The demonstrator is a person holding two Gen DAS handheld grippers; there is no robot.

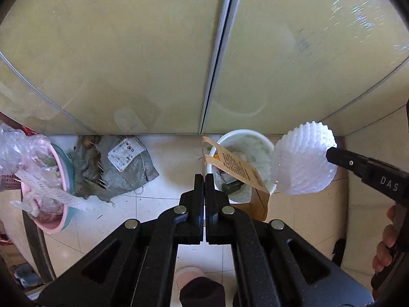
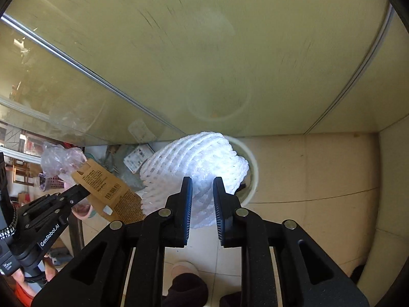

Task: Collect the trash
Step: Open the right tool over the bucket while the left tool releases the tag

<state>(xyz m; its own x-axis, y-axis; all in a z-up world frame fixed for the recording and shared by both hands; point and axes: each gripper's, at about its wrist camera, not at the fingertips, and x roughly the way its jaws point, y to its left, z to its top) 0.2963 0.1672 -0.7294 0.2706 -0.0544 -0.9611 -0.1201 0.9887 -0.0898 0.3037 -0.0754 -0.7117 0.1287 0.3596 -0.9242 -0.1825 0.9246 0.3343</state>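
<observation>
My left gripper is shut on a brown cardboard tag and holds it above a white trash bucket on the floor. The tag also shows in the right wrist view. My right gripper is shut on a white foam fruit net and holds it over the same bucket. The net also shows in the left wrist view, right of the tag. The bucket holds scraps and white plastic.
A pink and teal basin full of plastic wrap and netting sits at the left edge. A grey sack with a label lies on the tiled floor by the glass doors. My slippered foot is below.
</observation>
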